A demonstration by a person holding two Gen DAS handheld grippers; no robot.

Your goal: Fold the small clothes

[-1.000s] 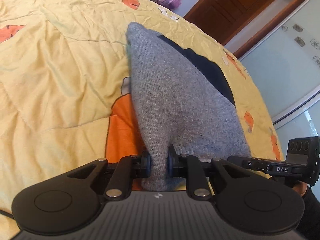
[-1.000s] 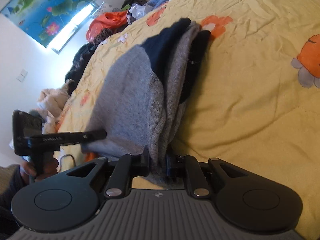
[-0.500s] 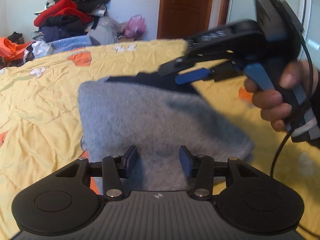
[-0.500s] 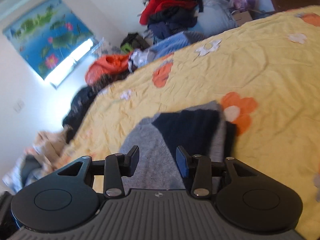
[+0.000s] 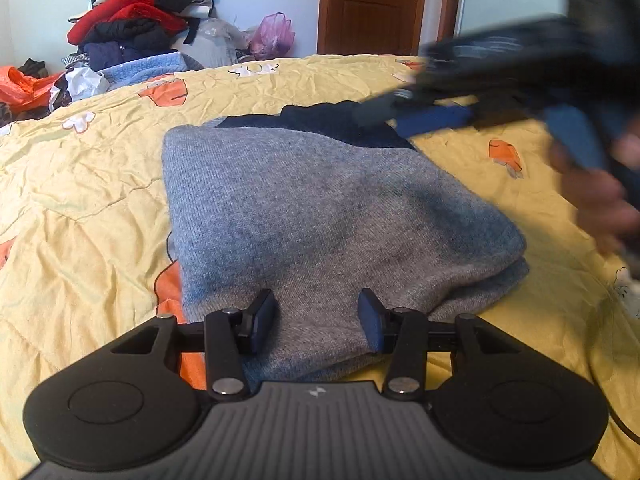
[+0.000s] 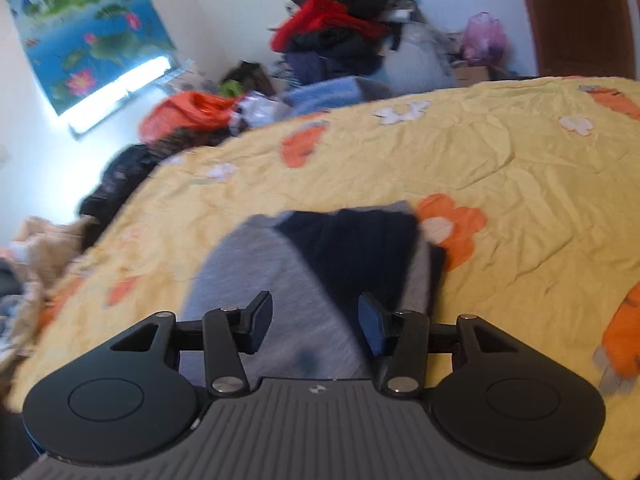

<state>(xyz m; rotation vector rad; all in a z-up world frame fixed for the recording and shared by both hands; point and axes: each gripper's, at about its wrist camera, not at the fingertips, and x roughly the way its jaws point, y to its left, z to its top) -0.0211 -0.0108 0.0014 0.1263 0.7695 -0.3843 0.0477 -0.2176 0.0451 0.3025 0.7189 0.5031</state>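
Lying folded on the yellow flowered bedspread [image 5: 100, 208], toward its near edge: grey-and-navy sweater [image 5: 320, 216]. Hovering over it with jaws just opened, spread and gripping nothing: left gripper [image 5: 316, 320] and right gripper [image 6: 314, 324], pads clear of cloth.

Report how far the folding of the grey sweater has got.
Done: the grey sweater lies folded on the yellow bedspread, navy part at the far end. In hand: nothing; the left gripper and right gripper have just opened, jaws clear of the fabric. Left: possibly the clothes pile beyond the bed.
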